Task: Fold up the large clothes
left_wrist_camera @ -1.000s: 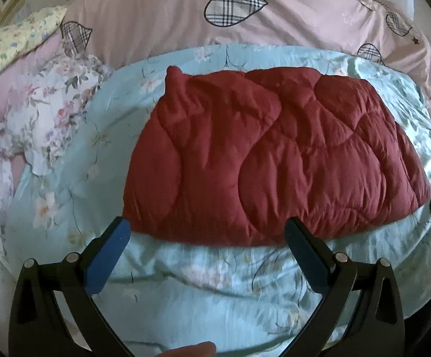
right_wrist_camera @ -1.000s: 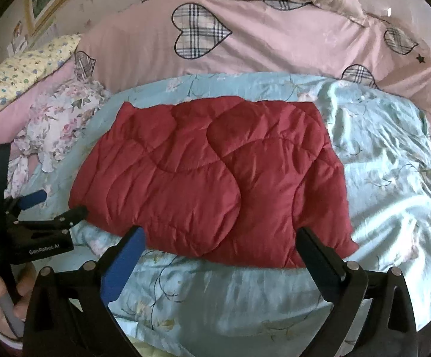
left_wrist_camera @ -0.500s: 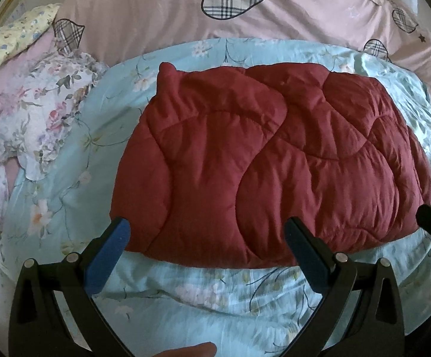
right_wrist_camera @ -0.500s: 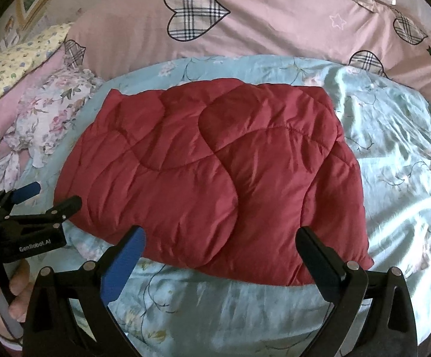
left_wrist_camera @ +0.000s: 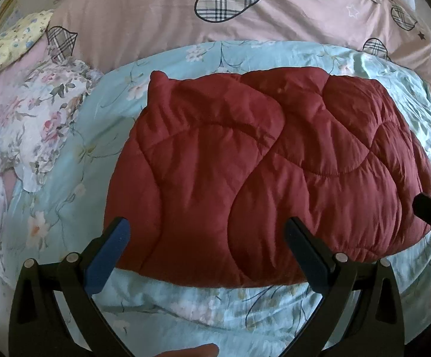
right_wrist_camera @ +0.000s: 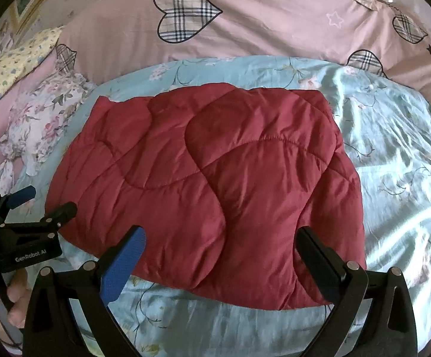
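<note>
A dark red quilted padded garment [left_wrist_camera: 263,172] lies folded flat on a light blue floral bed sheet [left_wrist_camera: 203,306]; it also shows in the right wrist view [right_wrist_camera: 209,190]. My left gripper [left_wrist_camera: 206,238] is open and empty, just above the garment's near left edge. My right gripper [right_wrist_camera: 220,245] is open and empty, over the garment's near right edge. The left gripper also shows at the left of the right wrist view [right_wrist_camera: 40,200], beside the garment's left edge. The right gripper's fingers [left_wrist_camera: 429,208] show at the right edge of the left wrist view.
A pink duvet with plaid hearts [right_wrist_camera: 245,26] lies behind the sheet. A white floral cloth [left_wrist_camera: 40,125] is bunched at the left. A yellow flowered pillow [right_wrist_camera: 16,59] sits at far left. Bare sheet [right_wrist_camera: 399,178] lies right of the garment.
Both grippers have moved forward toward the garment, which now looks larger and closer. Both stay open. The garment has not moved.
</note>
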The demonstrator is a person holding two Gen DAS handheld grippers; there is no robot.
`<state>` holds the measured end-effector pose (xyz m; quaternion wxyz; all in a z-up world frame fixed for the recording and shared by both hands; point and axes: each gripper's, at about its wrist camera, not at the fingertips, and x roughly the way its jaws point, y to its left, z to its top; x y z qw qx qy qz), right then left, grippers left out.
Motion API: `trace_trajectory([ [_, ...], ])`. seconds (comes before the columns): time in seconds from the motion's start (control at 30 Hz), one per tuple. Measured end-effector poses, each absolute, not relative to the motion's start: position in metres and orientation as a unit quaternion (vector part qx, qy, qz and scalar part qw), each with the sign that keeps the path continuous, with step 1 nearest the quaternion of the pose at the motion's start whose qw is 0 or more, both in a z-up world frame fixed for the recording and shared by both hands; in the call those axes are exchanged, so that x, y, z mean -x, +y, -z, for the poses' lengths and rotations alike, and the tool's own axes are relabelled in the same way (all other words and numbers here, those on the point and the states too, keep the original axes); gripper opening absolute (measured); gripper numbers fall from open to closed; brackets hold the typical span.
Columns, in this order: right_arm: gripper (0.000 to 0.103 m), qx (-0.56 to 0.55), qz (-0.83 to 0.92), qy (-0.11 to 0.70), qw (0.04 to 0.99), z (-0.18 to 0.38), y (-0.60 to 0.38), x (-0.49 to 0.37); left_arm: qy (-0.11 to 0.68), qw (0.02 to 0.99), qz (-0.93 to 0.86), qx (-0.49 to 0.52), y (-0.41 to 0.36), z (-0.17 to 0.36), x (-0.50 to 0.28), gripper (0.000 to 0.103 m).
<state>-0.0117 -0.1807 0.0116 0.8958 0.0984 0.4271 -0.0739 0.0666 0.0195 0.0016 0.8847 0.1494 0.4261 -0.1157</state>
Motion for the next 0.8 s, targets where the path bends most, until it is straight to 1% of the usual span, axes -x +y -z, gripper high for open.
trace_trajectory([
  [0.8,0.102,-0.099,0.071,0.435,0.892,-0.0049,-0.1803,0.0070,0.431,0.883,0.123,-0.141,0.0162,0.0023,-0.0723,0.103],
])
